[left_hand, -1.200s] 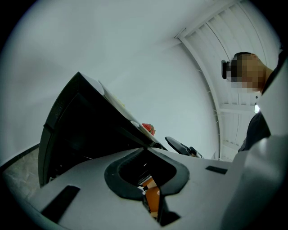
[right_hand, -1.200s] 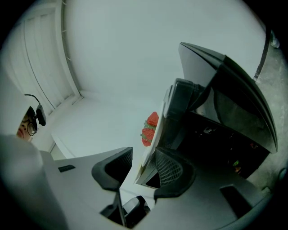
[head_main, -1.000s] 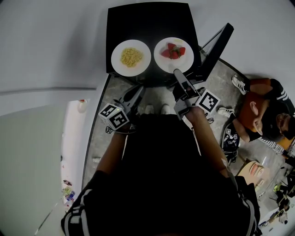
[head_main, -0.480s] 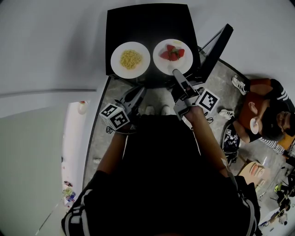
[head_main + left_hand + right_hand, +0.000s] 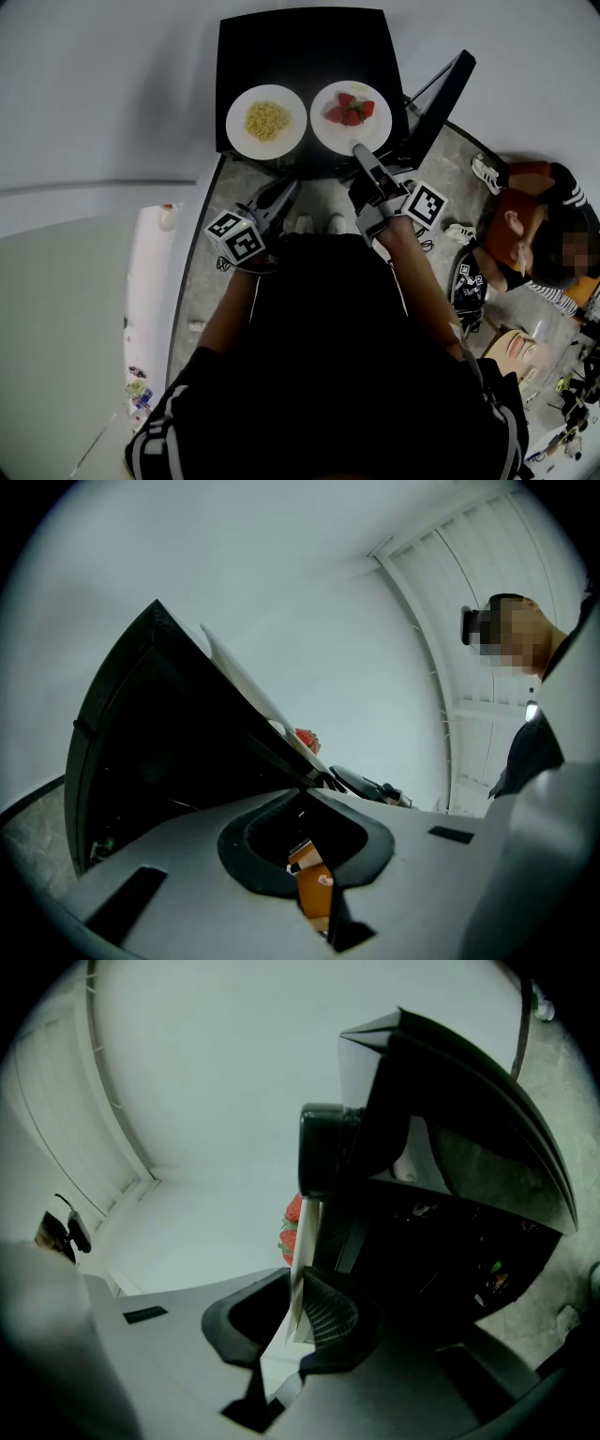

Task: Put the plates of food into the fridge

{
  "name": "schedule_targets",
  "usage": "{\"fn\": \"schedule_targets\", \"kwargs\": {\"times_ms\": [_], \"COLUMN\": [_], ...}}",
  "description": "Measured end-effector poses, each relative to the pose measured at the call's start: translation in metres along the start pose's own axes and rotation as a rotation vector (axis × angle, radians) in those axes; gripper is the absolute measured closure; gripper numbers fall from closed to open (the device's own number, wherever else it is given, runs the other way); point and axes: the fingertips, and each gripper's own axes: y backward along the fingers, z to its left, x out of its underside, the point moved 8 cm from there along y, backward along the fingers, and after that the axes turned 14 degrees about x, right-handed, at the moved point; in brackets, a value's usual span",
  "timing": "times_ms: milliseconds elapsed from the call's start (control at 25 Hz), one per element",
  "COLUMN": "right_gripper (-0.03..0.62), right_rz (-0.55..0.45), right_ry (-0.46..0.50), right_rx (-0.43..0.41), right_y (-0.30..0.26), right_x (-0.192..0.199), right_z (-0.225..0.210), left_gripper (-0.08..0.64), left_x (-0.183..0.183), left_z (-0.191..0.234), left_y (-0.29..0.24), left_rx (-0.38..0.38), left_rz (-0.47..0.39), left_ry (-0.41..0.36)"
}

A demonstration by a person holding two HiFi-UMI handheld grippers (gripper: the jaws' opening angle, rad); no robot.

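- The plate of strawberries [image 5: 323, 132] sits at the near right of a black table top [image 5: 309, 47]. The red strawberries [image 5: 352, 110] are heaped in its middle.
- The right gripper [image 5: 357, 150] reaches level to the near rim of that plate. Its jaws have just been closing and now pinch the thin white rim [image 5: 306, 1241] between the ribbed pads, with the berries [image 5: 292, 1226] showing just past it.
- The plate of yellow food [image 5: 242, 137] lies just beside the first on its left. The two rims are near each other but apart, and nothing touches this plate.
- The left gripper [image 5: 284, 187] hangs short of the table's near edge, below the yellow plate. Its jaws are together with nothing between them.
- Each gripper carries a cube with black-and-white square markers, the left one [image 5: 234, 237] and the right one [image 5: 425, 206].
- A person [image 5: 525, 225] sits on the speckled floor to the right.
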Motion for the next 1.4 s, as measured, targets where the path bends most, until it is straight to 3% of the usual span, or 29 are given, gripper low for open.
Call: {"fn": "schedule_targets", "kwargs": {"times_ms": [520,1080,1400], "right_gripper": [0.557,0.557,0.557], "right_rz": [0.003,0.046,0.079], "right_ry": [0.045,-0.079,-0.075], "right_rx": [0.040,0.032,0.031], "right_y": [0.012,0.025,0.045], "right_x": [0.003,0.013,0.026], "right_z": [-0.001,-0.003,-0.005], "left_gripper": [0.525,0.525,0.525], "left_x": [0.007,0.010,0.018], "left_z": [0.002,0.005,-0.005], "left_y": [0.001,-0.001,0.002], "left_rx": [0.017,0.019,0.023], "left_rz": [0.007,0.018,0.023], "left_ry": [0.011,0.016,0.006]}}
